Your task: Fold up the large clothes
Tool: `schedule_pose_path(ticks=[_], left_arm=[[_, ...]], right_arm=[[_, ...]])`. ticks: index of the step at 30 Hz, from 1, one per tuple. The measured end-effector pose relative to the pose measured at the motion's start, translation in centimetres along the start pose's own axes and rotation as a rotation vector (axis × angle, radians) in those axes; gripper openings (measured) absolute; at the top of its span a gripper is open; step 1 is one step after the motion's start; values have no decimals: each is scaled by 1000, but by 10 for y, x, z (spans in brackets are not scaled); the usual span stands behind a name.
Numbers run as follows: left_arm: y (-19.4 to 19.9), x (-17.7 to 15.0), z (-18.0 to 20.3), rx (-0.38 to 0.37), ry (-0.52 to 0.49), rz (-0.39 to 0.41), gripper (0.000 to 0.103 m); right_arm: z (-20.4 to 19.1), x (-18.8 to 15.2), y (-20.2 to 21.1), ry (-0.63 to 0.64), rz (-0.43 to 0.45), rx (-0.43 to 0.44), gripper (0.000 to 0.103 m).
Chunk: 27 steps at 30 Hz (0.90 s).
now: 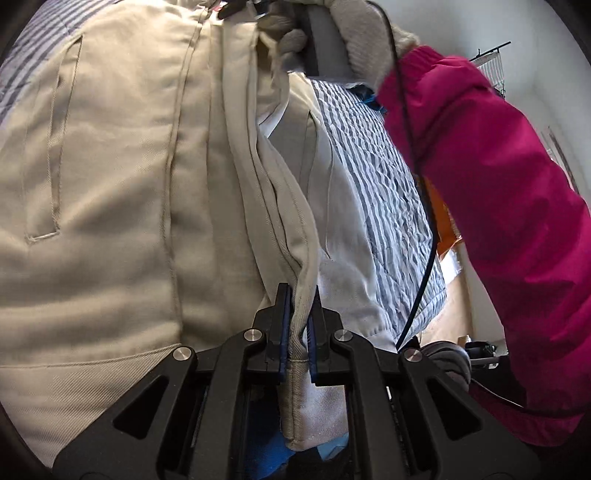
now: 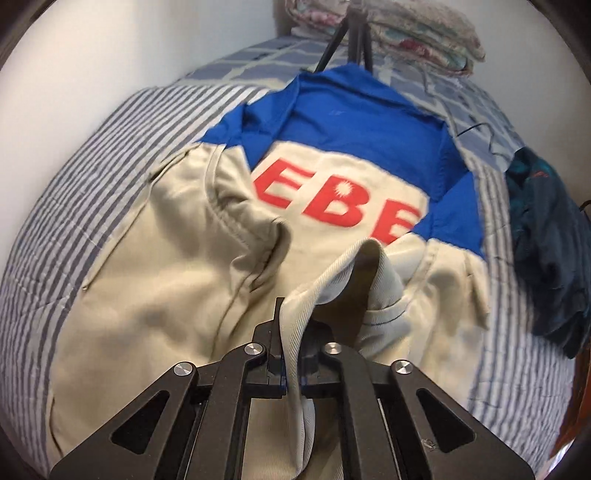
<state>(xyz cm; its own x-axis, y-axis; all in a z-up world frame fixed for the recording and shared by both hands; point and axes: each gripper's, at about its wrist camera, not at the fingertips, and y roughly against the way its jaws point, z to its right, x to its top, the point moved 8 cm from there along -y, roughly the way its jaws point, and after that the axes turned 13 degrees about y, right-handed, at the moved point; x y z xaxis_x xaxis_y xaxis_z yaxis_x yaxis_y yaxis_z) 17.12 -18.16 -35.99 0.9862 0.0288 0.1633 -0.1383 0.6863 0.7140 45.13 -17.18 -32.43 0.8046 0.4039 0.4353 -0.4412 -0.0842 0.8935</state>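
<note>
On striped bed [image 2: 74,206]: jacket [image 2: 147,295] (beige, blue) hem clamped by left hand-held gripper [image 1: 300,325], right hand-held gripper [image 2: 291,350].

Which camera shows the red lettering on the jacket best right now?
The right wrist view: the red lettering sits mid-frame on the jacket, its last letter partly covered by a fold. The left wrist view shows only beige fabric, no lettering.

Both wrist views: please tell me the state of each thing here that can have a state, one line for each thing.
Jacket: lying on the bed, partly folded, red letters showing, two edges lifted.
Left gripper: shut on a jacket edge.
Right gripper: shut on a jacket edge.
Bedcover: spread flat under the jacket.
Dark garment: crumpled beside the jacket, unfolded.
Blankets: folded, stacked at the far end of the bed.
</note>
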Motion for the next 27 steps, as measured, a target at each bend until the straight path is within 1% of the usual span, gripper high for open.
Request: schedule_pose_path(ticks=[1,3,4,5,6,7,9,10,11,12,13,14,16,17,18,19,20,22,23,24,26,27], left_arm=[[0,-1,-1,4,-3,-2,6],[1,-2,-1,8,-7,-3,6],[1,-2,-2,12,-6,-5,6],[-3,0,2,13,-6,-5,6],[-3,-1,2,16,-12,-4,6],[-2,-1,2,20,-14,-2,6],[-1,-1,2,24,-12,1,6],[-1,-1,2,24,-10,2,6],[-1,-1,0,24,-10,4,6],[0,-1,-1,28,-11,6,6],[2,-1,-3,28,-4,6,6],[-2,-6,0,26,2,7,6],[-1,-7,0,31,3,9,6],[0,-9,3,31,2,9,6],[1,-9,4,32,1,9,6],[1,-10,5,36,0,9,6],[1,-9,6,39,0,8,9],[0,-10,9,44,1,2,23],[-1,-10,11,49,-2,3,37],[0,-10,11,67,-6,7,46],[3,-11,13,70,-14,17,46],[6,-12,14,69,-16,24,46]], right_arm=[[-2,-1,2,-6,3,22,7],[-5,-3,17,-39,30,123,13],[-5,-4,35,-71,78,202,13],[-4,-4,51,-95,124,263,19],[-2,-6,67,-114,178,313,23],[7,-10,84,-139,232,333,23],[30,-22,95,-203,267,296,23],[42,-28,94,-237,255,249,23],[57,-38,89,-276,230,174,19],[71,-46,89,-335,252,142,19],[78,-50,91,-377,289,170,19],[86,-57,91,-421,316,179,19],[93,-66,79,-445,271,129,18],[92,-70,65,-448,217,115,12],[86,-68,54,-446,180,118,9],[81,-66,46,-442,162,126,9],[71,-63,39,-433,157,151,9],[48,-52,24,-410,150,241,9],[30,-46,11,-395,126,307,9],[17,-45,1,-372,89,321,9],[7,-40,4,-291,86,237,9],[3,-39,9,-279,84,255,9]])
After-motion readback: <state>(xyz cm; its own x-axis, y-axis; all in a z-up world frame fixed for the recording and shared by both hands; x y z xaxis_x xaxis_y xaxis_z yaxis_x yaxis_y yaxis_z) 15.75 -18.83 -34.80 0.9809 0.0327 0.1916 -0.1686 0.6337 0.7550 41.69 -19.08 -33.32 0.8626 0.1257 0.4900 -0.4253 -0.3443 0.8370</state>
